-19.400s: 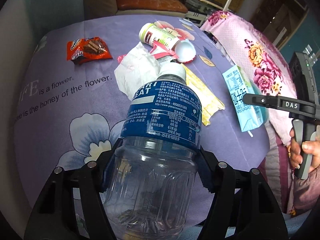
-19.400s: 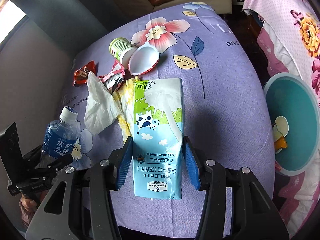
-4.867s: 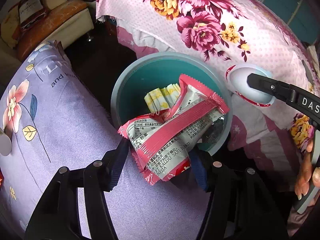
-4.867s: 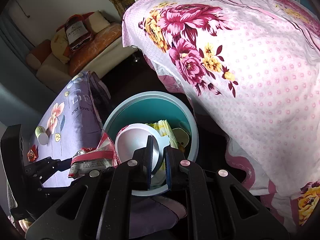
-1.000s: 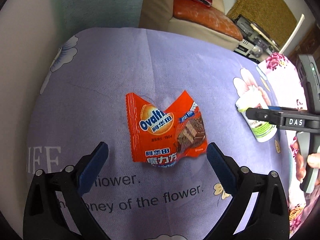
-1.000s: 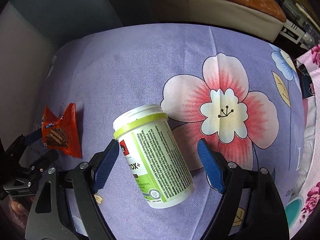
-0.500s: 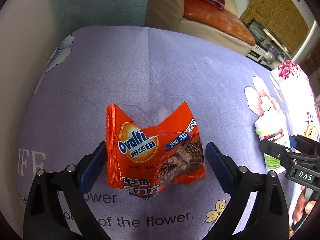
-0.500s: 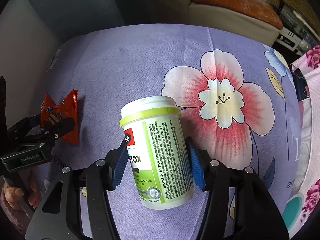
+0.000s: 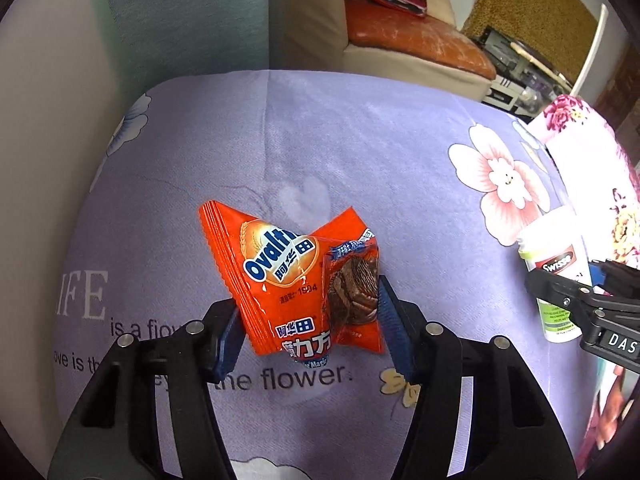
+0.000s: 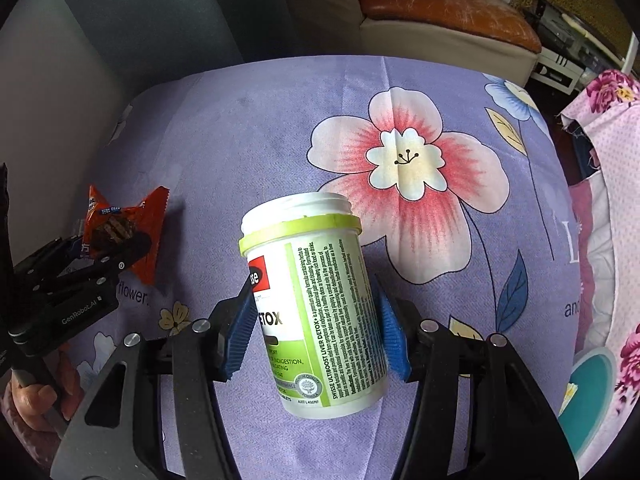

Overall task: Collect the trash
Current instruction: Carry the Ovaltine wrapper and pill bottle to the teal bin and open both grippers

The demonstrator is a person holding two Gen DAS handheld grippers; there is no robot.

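Over the purple cloth (image 9: 360, 152), the left gripper (image 9: 308, 332) is clamped on the orange wrapper (image 9: 288, 280) and the right gripper (image 10: 316, 332) on the white jar (image 10: 316, 304).

Bare purple bedspread (image 10: 440, 320) toward its far edge and right side, left gripper (image 10: 100, 256) with orange wrapper (image 10: 120, 232) occupying left edge, sofa (image 10: 440, 12) beyond far edge
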